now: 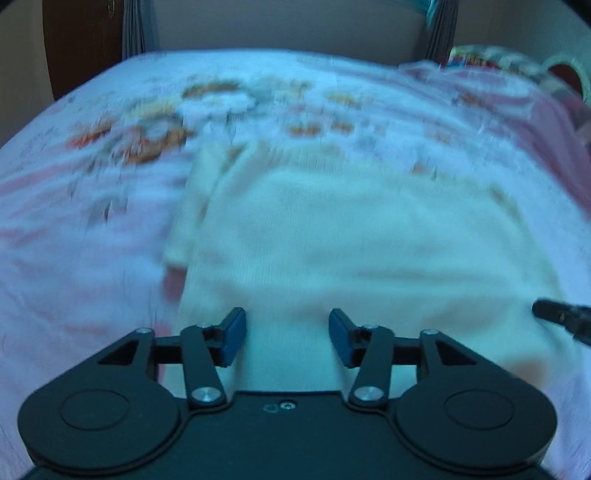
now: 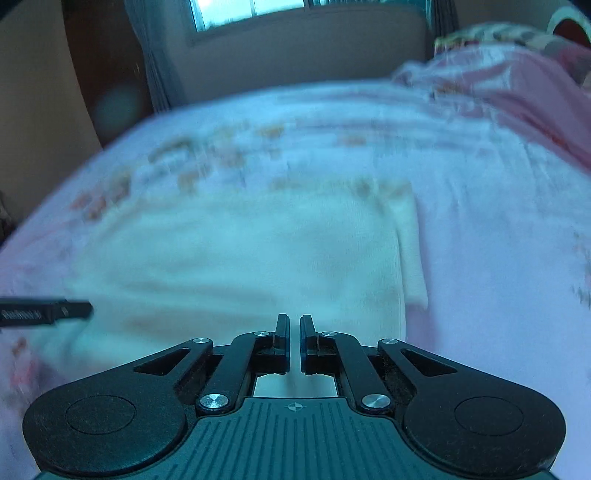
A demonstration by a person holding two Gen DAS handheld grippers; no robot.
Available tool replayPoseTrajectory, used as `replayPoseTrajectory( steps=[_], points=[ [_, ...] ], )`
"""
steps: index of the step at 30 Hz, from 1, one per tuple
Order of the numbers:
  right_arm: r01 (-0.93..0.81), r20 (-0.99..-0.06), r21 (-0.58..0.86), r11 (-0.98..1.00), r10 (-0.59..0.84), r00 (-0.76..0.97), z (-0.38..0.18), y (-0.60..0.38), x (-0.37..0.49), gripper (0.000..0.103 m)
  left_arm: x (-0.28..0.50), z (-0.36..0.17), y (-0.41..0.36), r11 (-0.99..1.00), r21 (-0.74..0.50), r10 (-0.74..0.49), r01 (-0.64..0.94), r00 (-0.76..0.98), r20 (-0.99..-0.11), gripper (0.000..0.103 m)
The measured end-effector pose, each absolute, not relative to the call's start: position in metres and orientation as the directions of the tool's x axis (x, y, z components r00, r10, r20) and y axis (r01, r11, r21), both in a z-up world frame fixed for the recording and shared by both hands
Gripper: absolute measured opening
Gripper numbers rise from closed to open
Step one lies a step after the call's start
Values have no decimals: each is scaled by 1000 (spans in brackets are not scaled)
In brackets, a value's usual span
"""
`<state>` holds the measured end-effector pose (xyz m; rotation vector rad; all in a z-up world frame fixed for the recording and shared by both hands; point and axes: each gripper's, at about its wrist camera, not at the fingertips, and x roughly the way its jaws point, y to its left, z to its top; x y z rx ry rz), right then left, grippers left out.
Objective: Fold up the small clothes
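A small cream ribbed garment (image 1: 351, 240) lies flat on the bed, with a narrow part folded in along its left side (image 1: 184, 221). My left gripper (image 1: 287, 321) hovers over the garment's near edge, open, with only cloth below the gap between its blue pads. In the right wrist view the same garment (image 2: 240, 258) fills the middle, its folded strip (image 2: 410, 251) on the right. My right gripper (image 2: 294, 319) is over the near edge, jaws shut; I see nothing clamped between them. Each view shows a dark finger of the other gripper at its edge (image 1: 557, 317) (image 2: 48, 314). Both views are blurred.
The bed is covered by a pale floral sheet (image 1: 110, 203). A pink blanket (image 2: 517, 96) and a patterned pillow (image 1: 491, 59) lie at the far right. Beyond the bed are a grey curtain (image 2: 159, 66), a window (image 2: 251, 11) and a dark wooden panel (image 1: 81, 44).
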<state>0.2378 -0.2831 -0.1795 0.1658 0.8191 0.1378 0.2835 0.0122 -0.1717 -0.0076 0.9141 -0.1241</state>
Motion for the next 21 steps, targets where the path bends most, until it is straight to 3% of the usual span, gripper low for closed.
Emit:
replayPoseTrajectory(
  steps=[4, 7, 11, 21],
  points=[
    [-48, -719, 195, 980, 176, 672, -175, -282, 228, 3, 272, -166, 11, 996, -26, -71, 83, 613, -787, 48],
    [-60, -670, 223, 973, 197, 716, -160, -280, 206, 3, 257, -157, 8, 994, -24, -83, 103, 621, -780, 48],
    [-50, -754, 142, 989, 140, 641, -182, -268, 203, 3, 253, -170, 1, 994, 8, -57, 106, 593, -803, 49],
    [-73, -665, 232, 970, 213, 716, -147, -261, 169, 3, 227, -146, -7, 992, -2, -80, 124, 627, -775, 49]
  ],
)
